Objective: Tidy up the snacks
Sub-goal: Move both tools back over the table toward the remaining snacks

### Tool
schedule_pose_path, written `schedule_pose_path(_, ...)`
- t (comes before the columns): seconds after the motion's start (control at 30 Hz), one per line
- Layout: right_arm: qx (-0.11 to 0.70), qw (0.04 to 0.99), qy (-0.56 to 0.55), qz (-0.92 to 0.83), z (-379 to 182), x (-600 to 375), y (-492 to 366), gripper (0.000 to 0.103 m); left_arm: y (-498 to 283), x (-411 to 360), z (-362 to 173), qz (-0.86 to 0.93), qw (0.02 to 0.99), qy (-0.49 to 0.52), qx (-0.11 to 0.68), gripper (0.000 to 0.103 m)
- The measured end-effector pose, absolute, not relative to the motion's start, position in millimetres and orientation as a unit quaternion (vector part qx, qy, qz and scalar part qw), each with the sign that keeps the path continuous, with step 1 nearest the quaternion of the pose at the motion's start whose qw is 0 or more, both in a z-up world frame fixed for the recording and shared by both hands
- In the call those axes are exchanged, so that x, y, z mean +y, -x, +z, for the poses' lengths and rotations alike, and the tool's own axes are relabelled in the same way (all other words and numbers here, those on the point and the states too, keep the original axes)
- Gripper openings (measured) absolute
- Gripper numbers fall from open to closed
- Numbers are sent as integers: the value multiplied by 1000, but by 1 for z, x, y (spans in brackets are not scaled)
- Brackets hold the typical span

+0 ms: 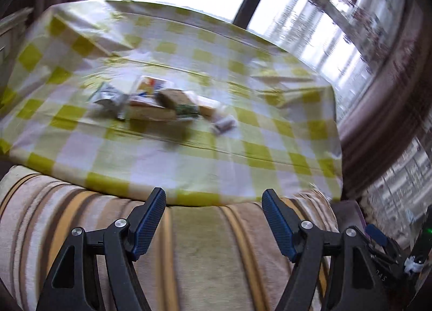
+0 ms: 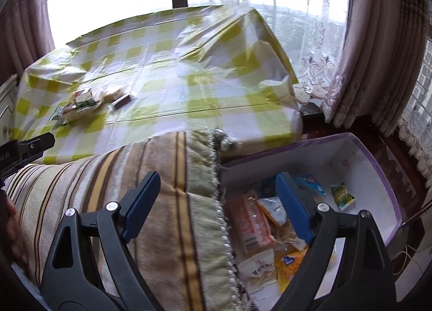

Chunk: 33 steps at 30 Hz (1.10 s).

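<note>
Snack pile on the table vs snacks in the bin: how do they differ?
The table pile is a small cluster lying on the checked tablecloth; the bin snacks are a larger heap inside the white, purple-rimmed bin. The table pile sits far from the right gripper; the bin snacks lie just below it. Both are packaged snacks, and neither gripper holds one.

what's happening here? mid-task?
Mid-task. A person is moving snacks from the checked table into a white bin beside the sofa. The right gripper hangs open and empty over the bin's edge, packets already inside. The left gripper, open and empty, faces the remaining snack pile.
</note>
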State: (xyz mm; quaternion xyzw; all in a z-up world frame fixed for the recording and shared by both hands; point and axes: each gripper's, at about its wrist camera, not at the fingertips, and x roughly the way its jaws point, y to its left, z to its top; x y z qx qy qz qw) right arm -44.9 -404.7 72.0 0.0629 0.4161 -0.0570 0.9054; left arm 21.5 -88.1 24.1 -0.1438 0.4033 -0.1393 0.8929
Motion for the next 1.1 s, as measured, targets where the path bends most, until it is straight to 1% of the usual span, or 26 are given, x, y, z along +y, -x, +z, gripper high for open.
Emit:
schedule_pose_path(0.23,432,899,-59,-24,72,-384,22,89,-40,-46,18,-102,892,183,401,72)
schedule_pose_path(0.4,436,898,-63,7,74,-362,-9,89,-58,-21,10,-77,885,211,408,61)
schedule_pose_path(0.57,424,902,-62,61,79,-328,-47,89,-80,4,2,-57,878,245,408,54)
schedule_pose_path(0.73,404,906,-76,97,84,-300,-86,89,-103,17,-7,-49,869,272,411,51)
schedule_pose_path(0.87,399,906,-79,117,82,-279,-111,89,-121,27,-14,-44,862,291,414,50)
schedule_pose_path(0.97,398,904,-67,139,79,-261,-129,89,-137,35,-20,-37,860,300,411,50)
schedule_pose_path(1.1,387,908,-19,156,81,-235,-144,89,-156,41,-26,-41,858,310,408,50)
